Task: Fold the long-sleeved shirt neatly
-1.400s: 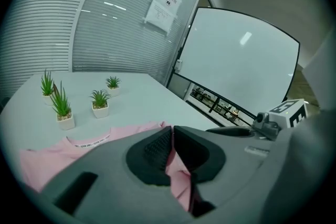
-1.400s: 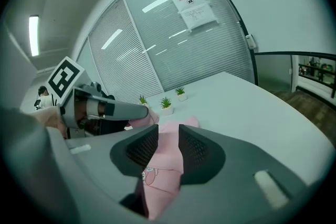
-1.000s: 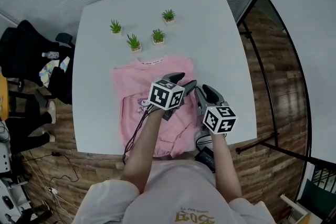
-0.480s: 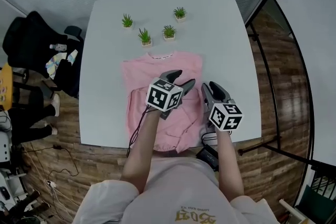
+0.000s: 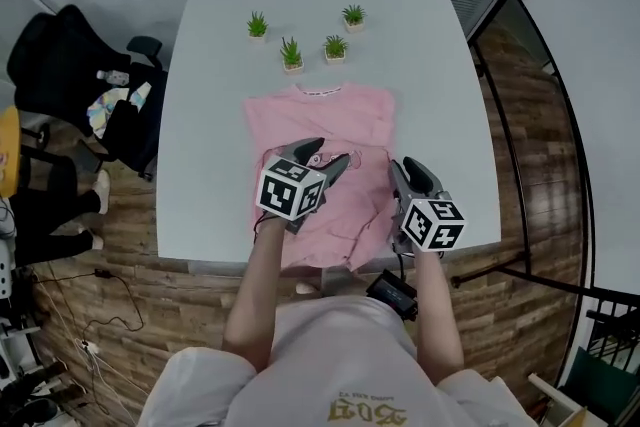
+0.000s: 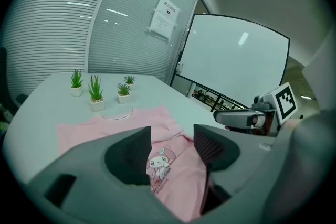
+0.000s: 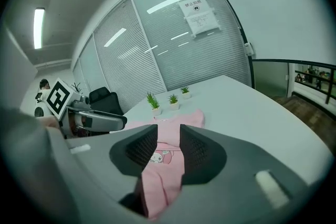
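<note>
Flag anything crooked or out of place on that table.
The shirt is rumpled at its near end, and its hem hangs over the table at the near edge. The three potted plants stand upright.

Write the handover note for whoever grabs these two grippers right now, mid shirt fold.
Left gripper: open, its jaws have just been opening. Nothing is pinched; the pink shirt lies beyond them.
Right gripper: shut on a bunch of the shirt near its right edge.
Shirt: print side up on the white table, collar toward the three potted plants.
Done: no sleeve is spread out sideways, so they seem folded in.
Left: fold the body over, smooth it, release.
</note>
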The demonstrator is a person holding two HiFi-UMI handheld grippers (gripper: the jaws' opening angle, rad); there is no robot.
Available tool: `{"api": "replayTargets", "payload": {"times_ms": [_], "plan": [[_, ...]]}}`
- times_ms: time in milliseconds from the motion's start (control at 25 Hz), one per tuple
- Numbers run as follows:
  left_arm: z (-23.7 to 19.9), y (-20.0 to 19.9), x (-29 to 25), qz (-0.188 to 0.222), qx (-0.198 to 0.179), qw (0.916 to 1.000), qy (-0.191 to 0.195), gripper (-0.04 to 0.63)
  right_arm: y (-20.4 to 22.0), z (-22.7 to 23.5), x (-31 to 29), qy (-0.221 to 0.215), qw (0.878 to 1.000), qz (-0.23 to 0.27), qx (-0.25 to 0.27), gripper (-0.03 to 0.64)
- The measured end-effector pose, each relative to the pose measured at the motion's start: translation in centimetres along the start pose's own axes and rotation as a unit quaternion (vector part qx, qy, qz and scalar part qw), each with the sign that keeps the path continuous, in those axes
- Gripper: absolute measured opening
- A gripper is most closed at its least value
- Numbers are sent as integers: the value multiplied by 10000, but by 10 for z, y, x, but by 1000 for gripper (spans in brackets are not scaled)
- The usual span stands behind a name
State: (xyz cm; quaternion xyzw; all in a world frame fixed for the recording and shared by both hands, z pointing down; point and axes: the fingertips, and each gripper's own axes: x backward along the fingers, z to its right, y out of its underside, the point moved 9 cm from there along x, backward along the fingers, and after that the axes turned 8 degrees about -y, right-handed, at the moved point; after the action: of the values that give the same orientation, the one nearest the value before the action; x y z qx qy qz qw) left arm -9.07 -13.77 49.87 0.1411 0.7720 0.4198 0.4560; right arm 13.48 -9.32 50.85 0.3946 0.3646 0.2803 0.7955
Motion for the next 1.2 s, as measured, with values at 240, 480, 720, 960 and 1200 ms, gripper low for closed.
{"api": "replayTargets", "payload": {"times_ms": [240, 480, 720, 960, 1200], "plan": [[-5, 43, 45, -42, 194, 9997, -108, 256, 30, -26, 15, 122, 9995, -201, 188, 129], [2, 81, 85, -101, 265, 9994, -180, 255, 59, -51, 37, 118, 9992, -277, 271, 130], [5, 116, 124, -195, 304, 9988, -329, 247, 87, -79, 55, 41, 9988, -367, 320, 130], [17, 152, 147, -318, 383, 9980, -383, 230, 121, -98, 70, -46, 9955, -707, 624, 130], [26, 183, 166, -496, 421, 9969, -438, 224, 142, -113, 79, -173, 9907, -992, 919, 130]]}}
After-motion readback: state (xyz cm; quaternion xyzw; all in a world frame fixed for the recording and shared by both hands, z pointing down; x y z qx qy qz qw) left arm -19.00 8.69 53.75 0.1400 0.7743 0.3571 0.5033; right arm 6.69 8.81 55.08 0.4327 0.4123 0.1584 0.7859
